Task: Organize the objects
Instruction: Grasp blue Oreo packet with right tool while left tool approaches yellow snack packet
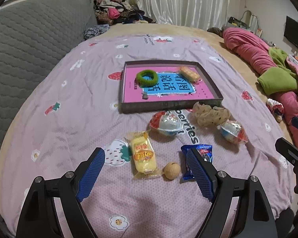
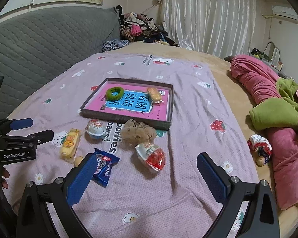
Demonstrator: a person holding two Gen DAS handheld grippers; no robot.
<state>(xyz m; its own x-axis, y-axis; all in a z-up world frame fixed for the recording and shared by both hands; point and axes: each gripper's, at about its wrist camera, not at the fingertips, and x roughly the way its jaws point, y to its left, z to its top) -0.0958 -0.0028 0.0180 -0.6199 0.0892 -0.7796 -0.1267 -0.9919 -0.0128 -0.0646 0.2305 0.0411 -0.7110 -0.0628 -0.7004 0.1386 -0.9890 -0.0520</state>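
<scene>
Snacks lie loose on the bedspread (image 1: 49, 138) before the tray's (image 1: 168, 104) near edge; a green hair tie (image 1: 147, 77) and one packet already sit inside. Left gripper (image 1: 147, 167) hovers, jaws spread and empty, over the yellow cake packet (image 1: 143, 155) and walnut (image 1: 171, 170). Right gripper (image 2: 147, 175) likewise gapes empty. Risk noted: the walnut may roll from the pads, and the neighbouring blue biscuit packet (image 2: 104, 167) may be snagged.

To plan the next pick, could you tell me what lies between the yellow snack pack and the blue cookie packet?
A walnut, seen clearly in the left wrist view.
</scene>
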